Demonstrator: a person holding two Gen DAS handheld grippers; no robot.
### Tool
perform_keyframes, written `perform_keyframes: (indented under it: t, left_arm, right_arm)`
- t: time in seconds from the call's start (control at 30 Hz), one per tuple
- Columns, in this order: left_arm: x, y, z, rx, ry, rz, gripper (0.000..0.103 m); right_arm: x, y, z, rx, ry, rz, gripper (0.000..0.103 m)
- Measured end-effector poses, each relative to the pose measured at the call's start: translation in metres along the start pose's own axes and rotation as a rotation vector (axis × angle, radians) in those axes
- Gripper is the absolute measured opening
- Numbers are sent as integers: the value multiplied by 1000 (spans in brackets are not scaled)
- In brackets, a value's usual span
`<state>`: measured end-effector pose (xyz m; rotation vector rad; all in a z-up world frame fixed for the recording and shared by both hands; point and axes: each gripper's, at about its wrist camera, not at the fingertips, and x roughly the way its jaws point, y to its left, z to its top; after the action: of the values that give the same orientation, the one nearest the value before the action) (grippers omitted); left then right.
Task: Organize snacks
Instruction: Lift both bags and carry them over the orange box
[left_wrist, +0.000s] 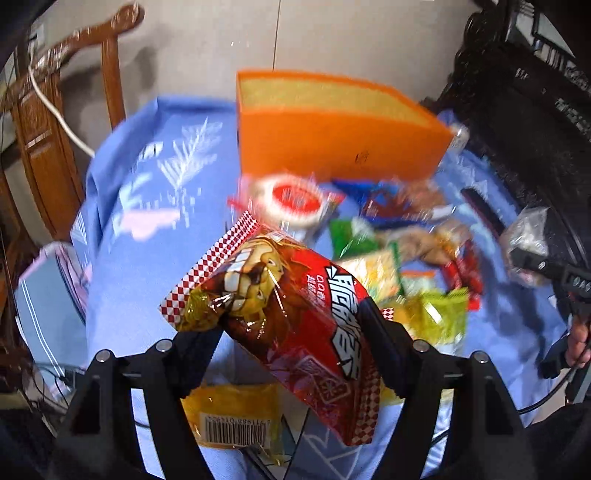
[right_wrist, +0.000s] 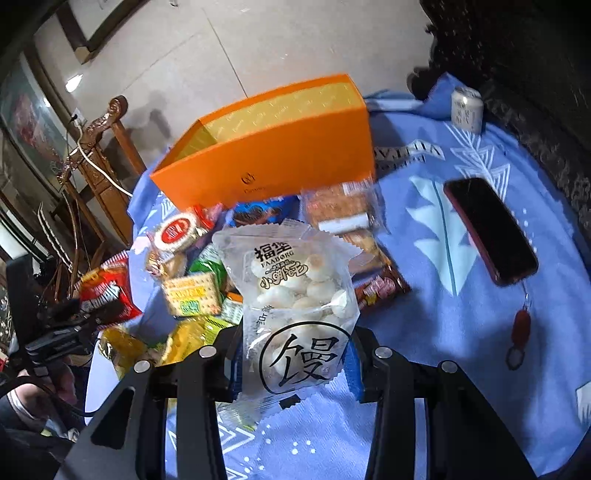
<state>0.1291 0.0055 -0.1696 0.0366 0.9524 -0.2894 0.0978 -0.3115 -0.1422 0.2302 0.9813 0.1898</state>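
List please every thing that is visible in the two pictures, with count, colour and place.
red snack bag: 1, red with checkered edges, in the left gripper
clear bun packet: 1, transparent with white buns, in the right gripper
orange box: 1, orange, open, behind the snack pile
snack pile: many packets, mixed colours, on the cloth before the box
phone: 1, dark with red edge, right of the pile
can: 1, white, far right corner
tablecloth: 1, blue with white pattern
wooden chair: 1, brown, left behind the table
left gripper: black, shut
right gripper: black, shut
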Motion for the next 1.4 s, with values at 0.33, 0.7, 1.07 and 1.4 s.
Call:
perform_keyframes:
  t: [0.33,0.7,1.07,1.4]
  left_arm:
    - [-40,-9,81,29,-153,-53,54]
    - [-14,-2,150,72,-162,-77,56]
    - [96,-6,52,124,157,-44,50]
    - [65,-14,48,115,101,-112,26]
  right_arm:
    - [-25,21,63,-76,-122,35,42]
    - [-14,45,150,-157,-230,86,42]
    - [11,49,127,-121,-140,112,42]
    - [-3,45,124,-117,-165,94,42]
